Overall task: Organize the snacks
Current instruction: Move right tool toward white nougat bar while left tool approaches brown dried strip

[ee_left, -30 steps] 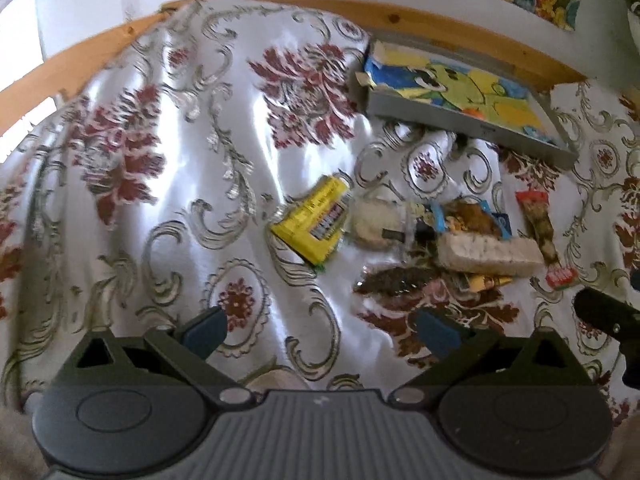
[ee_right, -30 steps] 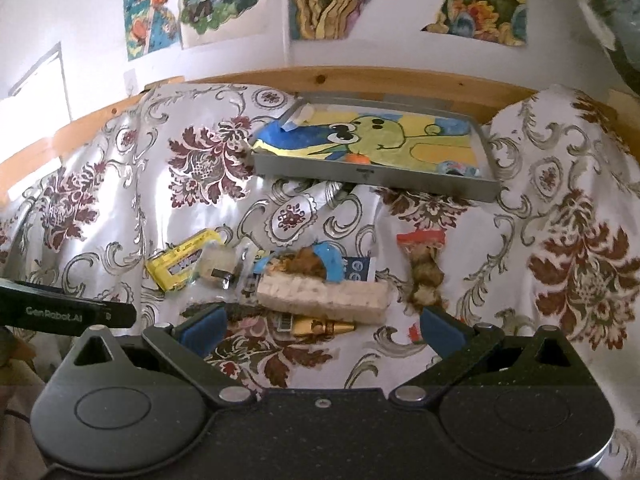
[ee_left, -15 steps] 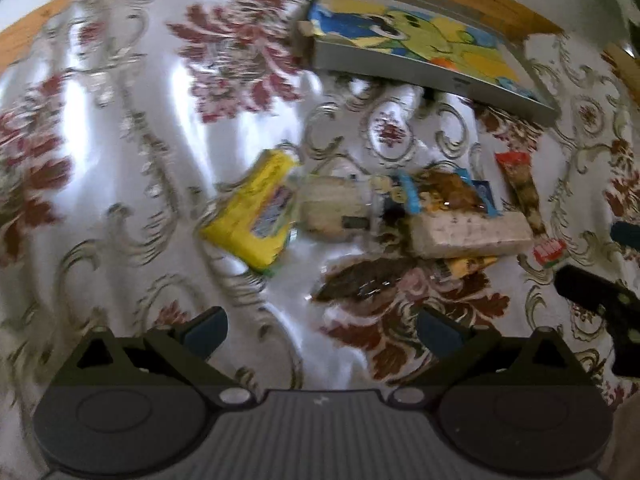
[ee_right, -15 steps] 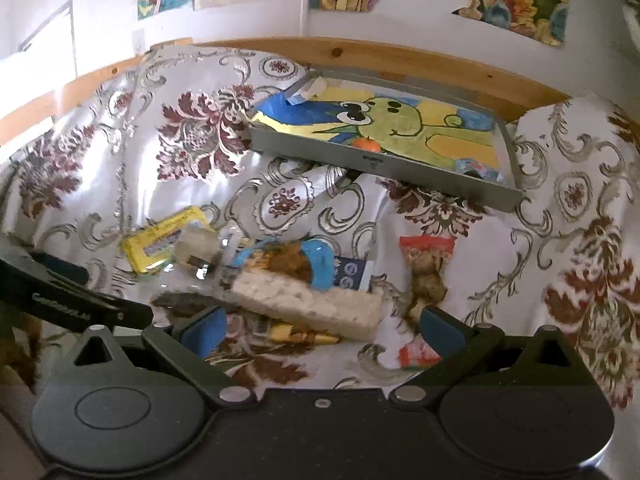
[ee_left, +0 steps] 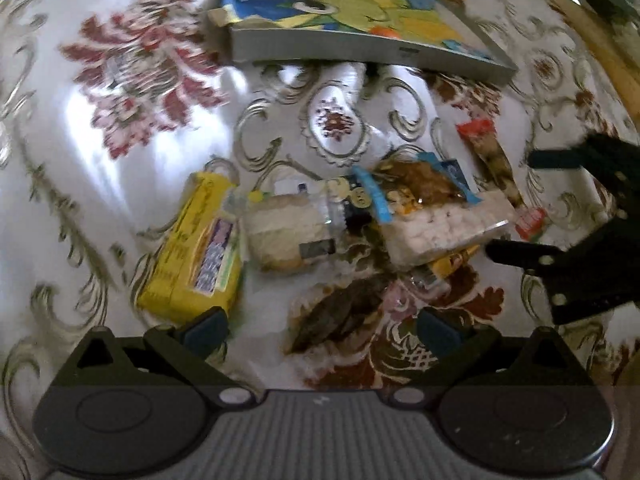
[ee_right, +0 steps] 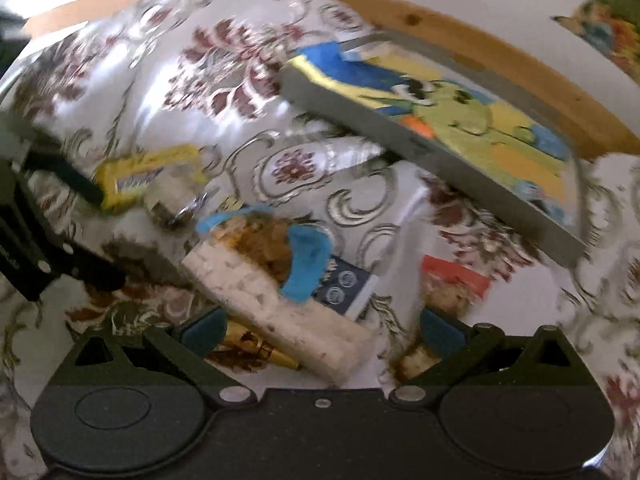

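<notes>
Snacks are heaped on a glossy white cloth with red floral print point(ee_left: 132, 160). From the left, a yellow rectangular packet point(ee_left: 196, 252), a round pale cake in clear wrap point(ee_left: 280, 228), a long white puffed-rice bar point(ee_left: 444, 224) and a red-topped narrow packet point(ee_left: 486, 148) are seen, with a shallow grey tray lined with a cartoon picture point(ee_left: 360, 46) well behind them. The left gripper point(ee_left: 320, 330) is held with jaws apart and empty above a dark flat packet point(ee_left: 340, 314); the right gripper point(ee_right: 320, 328) is likewise spread around the rice bar. An approach for a first pick is judged; closing on one packet is called for next.
</notes>
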A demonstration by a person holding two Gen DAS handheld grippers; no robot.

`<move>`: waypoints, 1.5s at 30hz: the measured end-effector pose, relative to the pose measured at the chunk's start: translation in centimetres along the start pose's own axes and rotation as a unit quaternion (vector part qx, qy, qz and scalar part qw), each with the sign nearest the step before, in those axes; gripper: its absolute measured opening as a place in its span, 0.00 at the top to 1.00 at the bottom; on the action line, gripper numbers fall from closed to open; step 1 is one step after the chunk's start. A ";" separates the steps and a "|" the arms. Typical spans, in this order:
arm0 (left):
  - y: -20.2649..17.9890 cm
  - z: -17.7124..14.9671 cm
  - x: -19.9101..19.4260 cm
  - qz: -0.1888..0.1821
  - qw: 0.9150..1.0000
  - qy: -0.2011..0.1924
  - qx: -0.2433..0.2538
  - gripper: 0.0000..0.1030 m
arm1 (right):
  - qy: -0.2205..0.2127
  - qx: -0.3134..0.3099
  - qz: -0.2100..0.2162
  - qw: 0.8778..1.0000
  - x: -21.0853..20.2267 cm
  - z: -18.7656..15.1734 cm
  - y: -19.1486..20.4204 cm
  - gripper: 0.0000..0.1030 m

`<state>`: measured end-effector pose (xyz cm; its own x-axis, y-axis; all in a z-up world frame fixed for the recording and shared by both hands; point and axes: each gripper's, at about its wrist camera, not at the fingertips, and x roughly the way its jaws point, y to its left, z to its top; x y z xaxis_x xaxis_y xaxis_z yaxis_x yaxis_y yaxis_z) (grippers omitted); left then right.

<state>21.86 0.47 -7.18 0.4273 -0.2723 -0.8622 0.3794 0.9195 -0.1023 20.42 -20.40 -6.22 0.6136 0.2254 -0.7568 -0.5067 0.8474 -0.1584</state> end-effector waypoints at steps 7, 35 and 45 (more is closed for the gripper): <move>-0.7 0.0 1.2 -0.016 0.998 0.007 0.063 0.00 | 0.027 -0.024 0.041 0.998 2.6 0.0 0.1 0.11; -1.5 -0.2 2.0 -0.031 0.991 0.017 0.133 0.08 | 0.032 -0.038 0.062 0.997 1.3 -0.8 2.1 0.31; -1.5 -0.3 2.6 -0.020 0.985 0.039 0.168 0.31 | 0.037 -0.085 0.037 0.995 2.3 -1.0 3.3 0.49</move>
<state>22.19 -1.53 -9.43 0.3469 -0.2718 -0.8976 0.6509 0.7588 0.0218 19.53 -17.57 -9.13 0.5277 0.2430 -0.8139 -0.6480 0.7347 -0.2008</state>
